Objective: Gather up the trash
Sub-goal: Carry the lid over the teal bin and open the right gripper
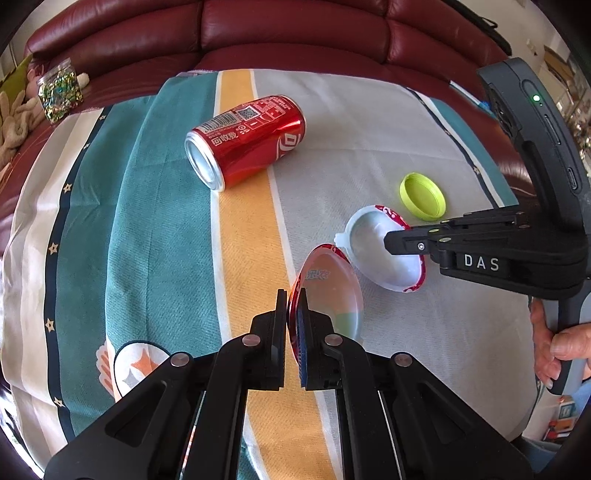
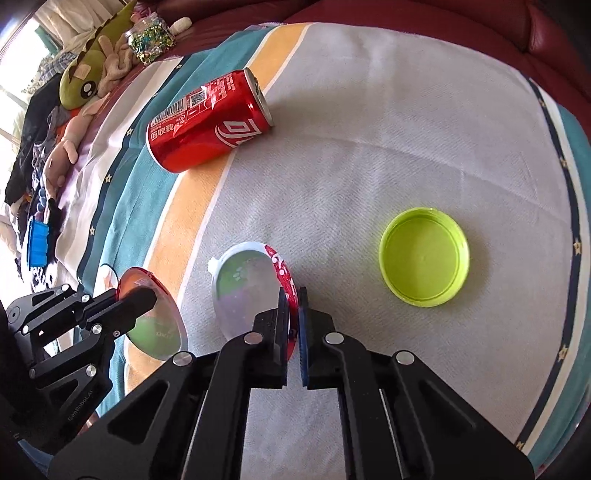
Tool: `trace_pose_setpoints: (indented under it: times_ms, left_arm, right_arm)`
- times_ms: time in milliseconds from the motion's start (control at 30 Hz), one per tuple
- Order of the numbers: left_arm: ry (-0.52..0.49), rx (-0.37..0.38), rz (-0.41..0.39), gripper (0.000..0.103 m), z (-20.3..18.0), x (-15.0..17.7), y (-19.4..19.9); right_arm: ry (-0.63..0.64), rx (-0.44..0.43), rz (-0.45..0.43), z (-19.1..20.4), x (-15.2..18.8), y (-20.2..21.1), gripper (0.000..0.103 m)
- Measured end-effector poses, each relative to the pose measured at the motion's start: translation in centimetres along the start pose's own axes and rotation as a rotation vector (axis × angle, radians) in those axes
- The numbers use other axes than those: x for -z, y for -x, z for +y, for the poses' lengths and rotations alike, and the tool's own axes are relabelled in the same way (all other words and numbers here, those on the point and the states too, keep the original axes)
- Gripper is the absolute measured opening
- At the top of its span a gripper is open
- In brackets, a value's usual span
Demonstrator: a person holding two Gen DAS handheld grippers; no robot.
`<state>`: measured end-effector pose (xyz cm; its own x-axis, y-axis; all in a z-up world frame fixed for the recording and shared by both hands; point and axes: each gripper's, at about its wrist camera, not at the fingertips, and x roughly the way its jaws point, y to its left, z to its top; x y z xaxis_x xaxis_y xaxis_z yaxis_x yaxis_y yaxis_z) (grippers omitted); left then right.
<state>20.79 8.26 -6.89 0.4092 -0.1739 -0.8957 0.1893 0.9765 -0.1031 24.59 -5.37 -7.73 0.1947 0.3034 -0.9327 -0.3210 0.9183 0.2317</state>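
My left gripper point(image 1: 293, 295) is shut on the edge of a clear dome lid with a red rim point(image 1: 328, 291), held tilted just above the striped cloth point(image 1: 155, 221). My right gripper point(image 2: 293, 295) is shut on the red-printed rim of a white plastic cup point(image 2: 240, 291) right beside it. The left wrist view shows the right gripper point(image 1: 388, 243) reaching in from the right over that cup point(image 1: 388, 271). A red soda can point(image 1: 247, 140) lies on its side farther back. A lime-green cap point(image 2: 424, 256) lies open side up to the right of the cup.
The cloth covers a table in front of a dark red leather sofa point(image 1: 295, 33). A jar of glittery beads point(image 1: 61, 94) and plush toys point(image 2: 88, 77) sit on the sofa at the left. A person's hand point(image 1: 561, 347) grips the right handle.
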Motion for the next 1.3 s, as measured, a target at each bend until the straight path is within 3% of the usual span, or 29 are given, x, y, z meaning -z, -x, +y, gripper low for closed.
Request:
trace_pose_setpoints:
  times_ms: [200,433,600,900,1100,1300]
  left_arm:
    - [-0.052,0.010,-0.011,0.005,-3.0,-0.6,0.5]
    - [-0.173,0.030,-0.018,0.005,-10.3,-1.3,1.6]
    - [-0.273,0.074,-0.018,0.005,-17.6,-1.4,1.9]
    - [-0.527,0.201,0.004,0.006,-34.4,0.7,1.6]
    - [-0.649,0.266,0.038,0.006,-43.2,3.1,0.7]
    - [-0.706,0.280,0.077,0.006,-48.3,4.0,-1.5]
  right_arm:
    - [-0.048,0.006,-0.040,-2.8,2.2,3.6,0.004]
    - [-0.170,0.009,-0.134,-9.9,7.6,9.7,0.004]
    - [-0.299,0.023,-0.207,-16.7,13.5,14.5,0.004]
    - [-0.560,0.106,-0.362,-28.4,27.1,23.0,0.004]
    - [-0.698,0.137,-0.376,-33.3,33.4,24.5,0.004]
    - [-0.764,0.124,-0.369,-36.2,36.1,24.1,0.004]
